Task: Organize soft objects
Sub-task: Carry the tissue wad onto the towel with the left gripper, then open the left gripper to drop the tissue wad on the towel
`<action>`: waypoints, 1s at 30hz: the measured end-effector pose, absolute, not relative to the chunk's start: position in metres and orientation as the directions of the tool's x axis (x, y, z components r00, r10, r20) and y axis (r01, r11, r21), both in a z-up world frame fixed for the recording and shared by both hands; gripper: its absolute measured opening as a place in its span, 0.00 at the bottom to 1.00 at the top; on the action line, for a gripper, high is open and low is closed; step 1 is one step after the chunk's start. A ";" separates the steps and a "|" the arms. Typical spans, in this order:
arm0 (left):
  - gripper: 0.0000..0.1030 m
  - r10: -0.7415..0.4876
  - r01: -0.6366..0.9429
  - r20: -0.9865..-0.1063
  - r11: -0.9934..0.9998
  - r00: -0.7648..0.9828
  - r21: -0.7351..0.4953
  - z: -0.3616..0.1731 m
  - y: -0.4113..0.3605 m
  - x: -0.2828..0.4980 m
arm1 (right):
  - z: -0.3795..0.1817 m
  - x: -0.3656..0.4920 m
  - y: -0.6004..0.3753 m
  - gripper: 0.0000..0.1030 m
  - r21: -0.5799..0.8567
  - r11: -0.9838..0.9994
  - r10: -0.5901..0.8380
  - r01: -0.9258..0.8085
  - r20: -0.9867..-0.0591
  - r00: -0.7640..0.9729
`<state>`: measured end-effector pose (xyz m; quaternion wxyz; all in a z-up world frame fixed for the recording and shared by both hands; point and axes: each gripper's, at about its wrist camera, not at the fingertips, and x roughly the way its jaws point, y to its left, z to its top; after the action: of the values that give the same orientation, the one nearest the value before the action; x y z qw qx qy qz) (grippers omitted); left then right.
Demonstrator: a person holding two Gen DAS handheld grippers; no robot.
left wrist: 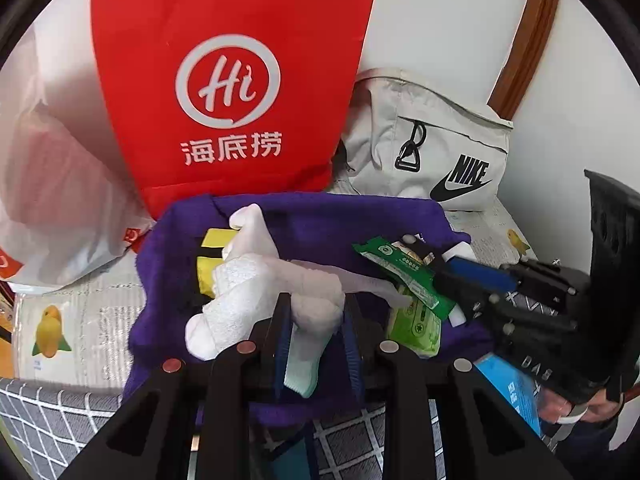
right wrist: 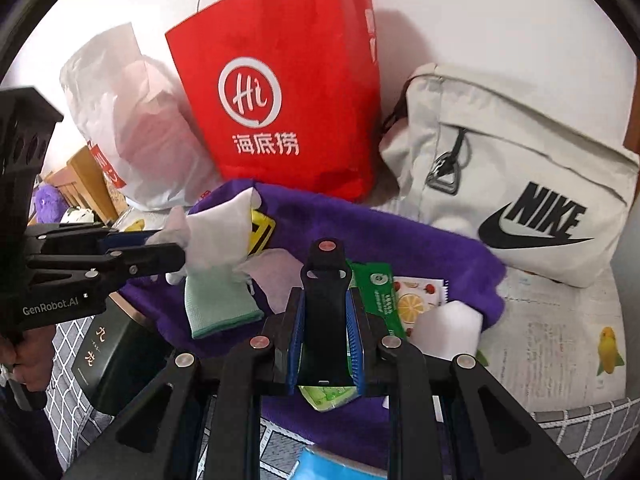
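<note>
My left gripper is shut on a white glove with a mint cuff; the glove bunches ahead of the fingers and hangs over a purple towel. From the right wrist view the same left gripper comes in from the left, glove dangling. My right gripper is shut on a black plastic piece, with a green packet caught against its right pad. In the left wrist view the right gripper carries that green packet above a light green wipes pack.
A red paper bag, a white plastic bag and a grey Nike bag stand behind the towel against the wall. On the towel lie a yellow and black item and a white foam block. A dark box sits front left.
</note>
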<state>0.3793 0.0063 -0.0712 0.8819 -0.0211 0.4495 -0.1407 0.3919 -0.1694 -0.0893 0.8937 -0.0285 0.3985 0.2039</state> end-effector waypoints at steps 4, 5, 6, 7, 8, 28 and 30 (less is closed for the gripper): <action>0.23 -0.267 0.223 -0.811 0.959 0.521 -0.172 -0.084 0.001 0.391 | -0.099 0.397 -0.165 0.20 0.115 0.911 0.343 -0.396 -0.745 0.572; 0.23 -0.265 0.225 -0.817 0.959 0.512 -0.170 -0.088 -0.001 0.393 | -0.102 0.398 -0.165 0.20 0.116 0.910 0.343 -0.398 -0.749 0.567; 0.23 -0.263 0.226 -0.824 0.960 0.502 -0.168 -0.091 -0.002 0.395 | -0.104 0.399 -0.165 0.20 0.119 0.911 0.342 -0.395 -0.753 0.562; 0.23 -0.258 0.224 -0.831 0.960 0.492 -0.165 -0.096 -0.003 0.397 | -0.107 0.401 -0.165 0.20 0.121 0.912 0.340 -0.392 -0.759 0.556; 0.23 -0.258 0.223 -0.835 0.960 0.486 -0.167 -0.099 -0.003 0.398 | -0.109 0.402 -0.166 0.20 0.122 0.913 0.337 -0.389 -0.763 0.551; 0.45 -0.218 0.184 -0.872 0.971 0.438 -0.150 -0.115 -0.014 0.410 | -0.123 0.411 -0.163 0.22 0.108 0.914 0.310 -0.391 -0.808 0.501; 0.53 -0.207 0.172 -0.871 0.975 0.446 -0.143 -0.112 -0.012 0.408 | -0.120 0.408 -0.164 0.33 0.102 0.917 0.305 -0.386 -0.803 0.513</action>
<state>0.4082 -0.0117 -0.1116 0.8502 -0.0168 0.5142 -0.1114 0.4075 -0.1643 -0.1195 0.8685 -0.0449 0.4518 0.1988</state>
